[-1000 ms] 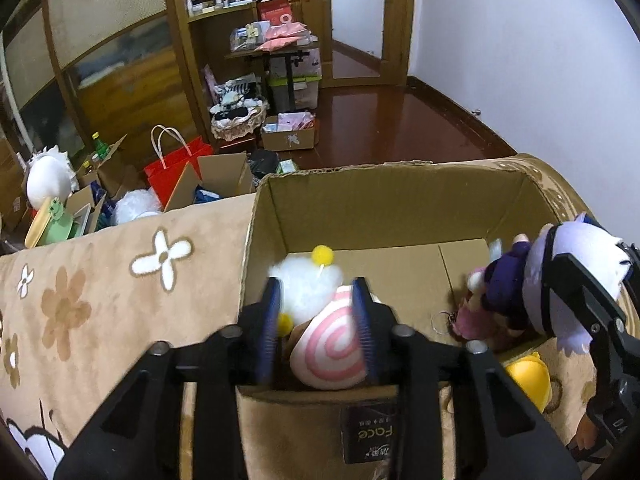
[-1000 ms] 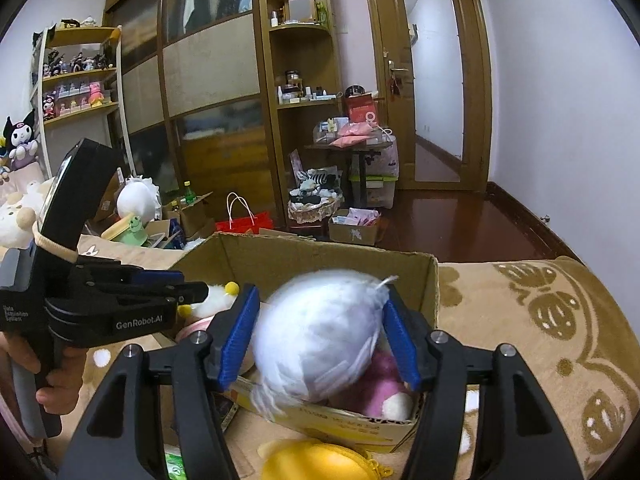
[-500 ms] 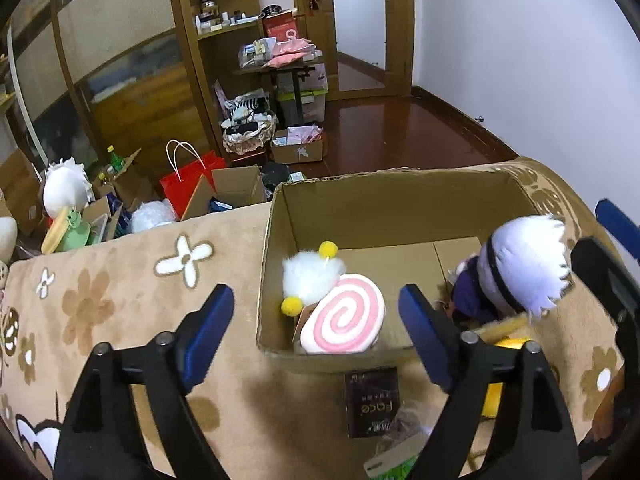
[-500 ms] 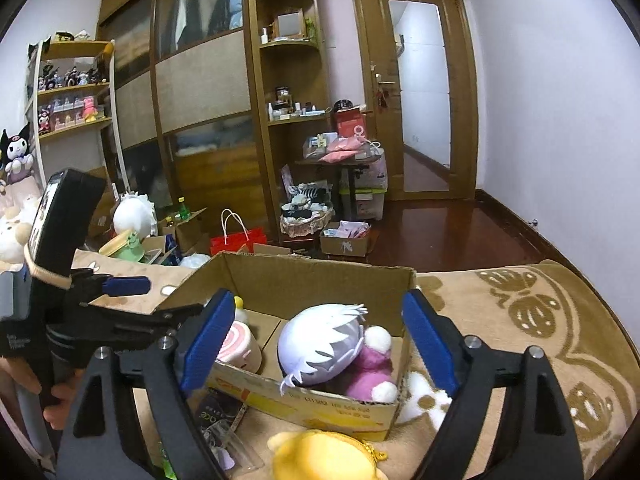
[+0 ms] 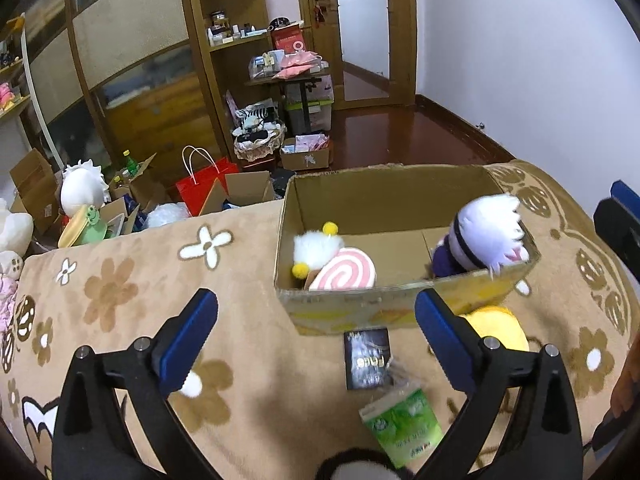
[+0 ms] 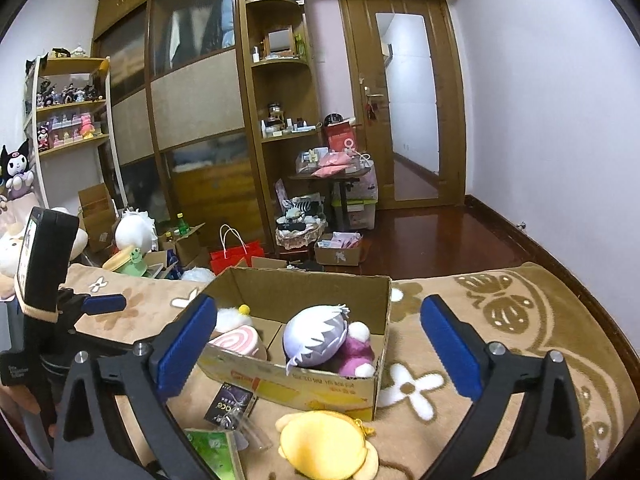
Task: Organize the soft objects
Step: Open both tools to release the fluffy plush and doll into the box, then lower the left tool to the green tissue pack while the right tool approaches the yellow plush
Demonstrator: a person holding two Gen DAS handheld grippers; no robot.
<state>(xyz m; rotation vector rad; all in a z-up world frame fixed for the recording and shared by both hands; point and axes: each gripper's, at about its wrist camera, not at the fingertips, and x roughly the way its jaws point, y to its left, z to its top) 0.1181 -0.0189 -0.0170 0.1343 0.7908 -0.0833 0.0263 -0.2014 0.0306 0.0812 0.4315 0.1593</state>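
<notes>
An open cardboard box (image 5: 384, 200) stands on a flowered blanket. Inside it lie a pink swirl plush (image 5: 344, 276), a white fluffy plush with yellow pompoms (image 5: 316, 246) and a white-haired doll in purple (image 5: 486, 232). A yellow plush (image 5: 500, 328) lies on the blanket in front of the box. My left gripper (image 5: 316, 320) hovers before the box, its jaws opening with nothing between them. My right gripper (image 6: 318, 320) hangs back from the box (image 6: 304, 384), jaws also opening and empty, above the doll (image 6: 316, 332) and the yellow plush (image 6: 324, 444).
A black packet (image 5: 366, 354) and a green packet (image 5: 404, 424) lie on the blanket (image 5: 120, 288) near the box front. Beyond the blanket's far edge the floor holds a red bag (image 5: 204, 184), cartons and plush toys. A hand (image 5: 628, 392) shows at the right edge.
Both grippers went from shut to wide open: the left let go of the pink swirl plush, the right of the white-haired doll. Both toys now lie in the box; both grippers drew back and up.
</notes>
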